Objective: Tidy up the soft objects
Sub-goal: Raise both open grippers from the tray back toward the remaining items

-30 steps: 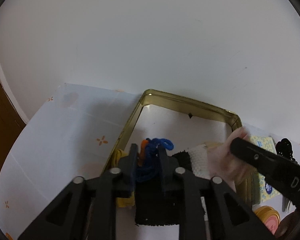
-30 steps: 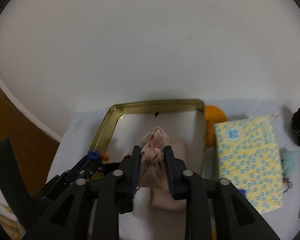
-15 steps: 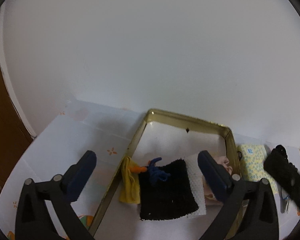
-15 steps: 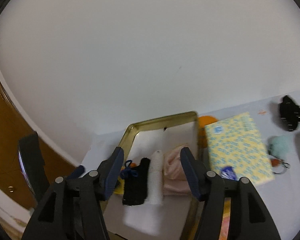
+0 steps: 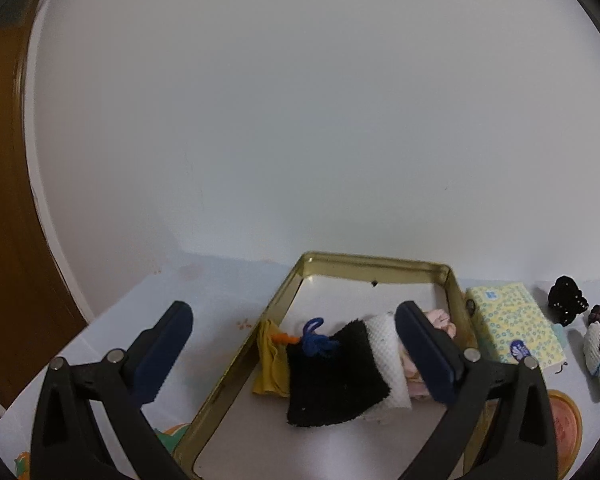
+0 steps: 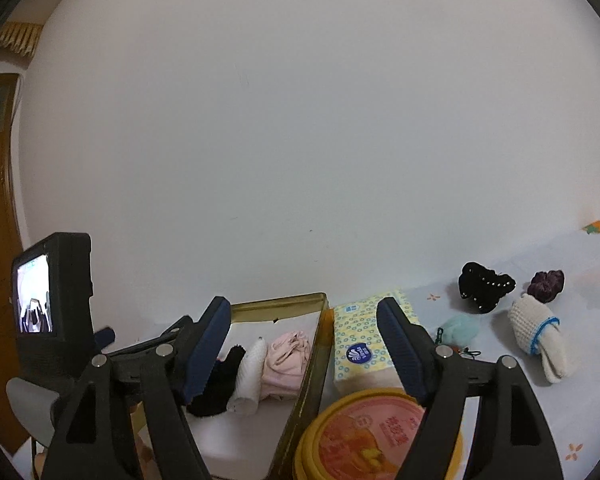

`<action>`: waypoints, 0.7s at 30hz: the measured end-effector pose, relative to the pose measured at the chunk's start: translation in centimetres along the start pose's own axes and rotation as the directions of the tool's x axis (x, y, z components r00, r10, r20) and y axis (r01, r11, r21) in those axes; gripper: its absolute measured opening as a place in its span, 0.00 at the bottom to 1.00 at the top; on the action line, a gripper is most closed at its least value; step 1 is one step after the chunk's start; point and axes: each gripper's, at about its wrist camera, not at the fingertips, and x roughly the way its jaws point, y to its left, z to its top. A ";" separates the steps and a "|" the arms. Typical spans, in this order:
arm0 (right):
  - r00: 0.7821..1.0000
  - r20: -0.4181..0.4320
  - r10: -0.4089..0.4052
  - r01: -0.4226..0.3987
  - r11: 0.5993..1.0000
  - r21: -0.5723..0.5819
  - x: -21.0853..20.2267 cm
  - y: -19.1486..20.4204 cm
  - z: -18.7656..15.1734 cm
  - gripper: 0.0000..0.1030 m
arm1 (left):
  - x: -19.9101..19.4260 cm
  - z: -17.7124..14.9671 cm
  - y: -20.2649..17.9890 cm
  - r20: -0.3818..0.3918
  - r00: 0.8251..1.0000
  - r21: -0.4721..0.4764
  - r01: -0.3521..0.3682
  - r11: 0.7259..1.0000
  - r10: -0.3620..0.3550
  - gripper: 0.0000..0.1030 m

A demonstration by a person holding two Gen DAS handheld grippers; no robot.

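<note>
In the left wrist view, the left gripper (image 5: pixel 294 346) is held wide apart over the gold tin (image 5: pixel 374 270), where a black cloth (image 5: pixel 334 372), white cloth (image 5: pixel 386 354) and pink cloth (image 5: pixel 440 318) are lined up.

In the right wrist view, the right gripper (image 6: pixel 302 350) is spread wide and empty, and a white sock (image 6: pixel 538 330) is seen outside the tin on the table (image 6: pixel 580 380).

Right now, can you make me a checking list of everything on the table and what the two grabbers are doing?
Surface: pale tablecloth with small orange prints.
Job's things: gold tin holds yellow cloth, black cloth, white cloth, pink cloth in a row; rolled white sock, black scrunchie, purple scrunchie, mint pompom lie outside.
Clutter: tissue pack, orange lid.
Grippers: left gripper and right gripper open, empty.
Cables: nothing seen.
Surroundings: white wall, wooden door.
</note>
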 end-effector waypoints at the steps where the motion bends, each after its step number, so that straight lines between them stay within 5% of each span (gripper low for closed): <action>1: 1.000 0.008 0.000 0.000 1.000 -0.002 -0.1 -0.1 -0.1 0.75 | -0.3 -0.2 -0.2 0.012 1.000 0.000 0.005 1.000 -0.005 1.00; 21: 0.995 0.089 -0.042 0.055 0.988 -0.146 -3.4 -0.1 -0.6 0.75 | -2.4 -3.1 -1.2 0.086 0.995 -0.022 0.057 0.998 -0.055 1.00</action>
